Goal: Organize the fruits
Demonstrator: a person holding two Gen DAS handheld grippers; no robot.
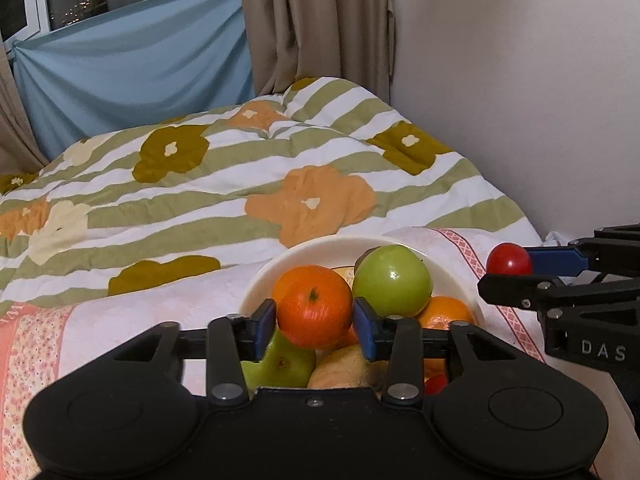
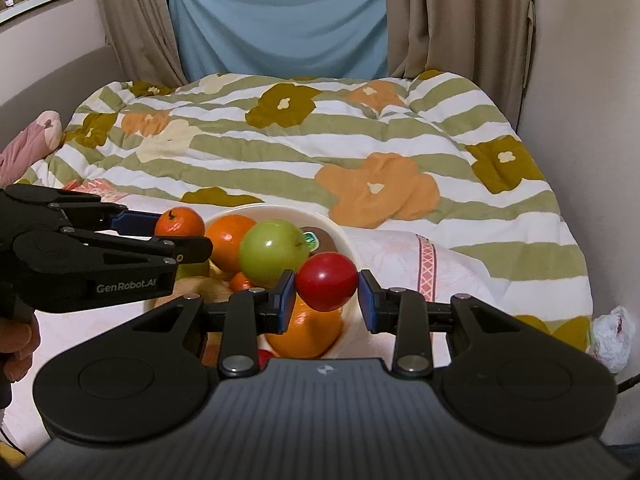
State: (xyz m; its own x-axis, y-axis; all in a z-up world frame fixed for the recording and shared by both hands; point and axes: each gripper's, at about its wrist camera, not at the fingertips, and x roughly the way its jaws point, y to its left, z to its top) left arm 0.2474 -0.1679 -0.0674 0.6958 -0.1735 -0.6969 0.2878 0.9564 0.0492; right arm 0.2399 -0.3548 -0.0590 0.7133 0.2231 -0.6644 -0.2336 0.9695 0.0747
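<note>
A cream bowl on the bed holds a green apple, oranges, a pear and other fruit. My left gripper is shut on a tangerine, held above the bowl's near left side. My right gripper is shut on a small red fruit, held over the bowl's right rim.
A striped flowered duvet covers the bed behind the bowl. A pale quilted cloth lies under the bowl. A wall stands at the right. A white plastic bag lies at the bed's right edge.
</note>
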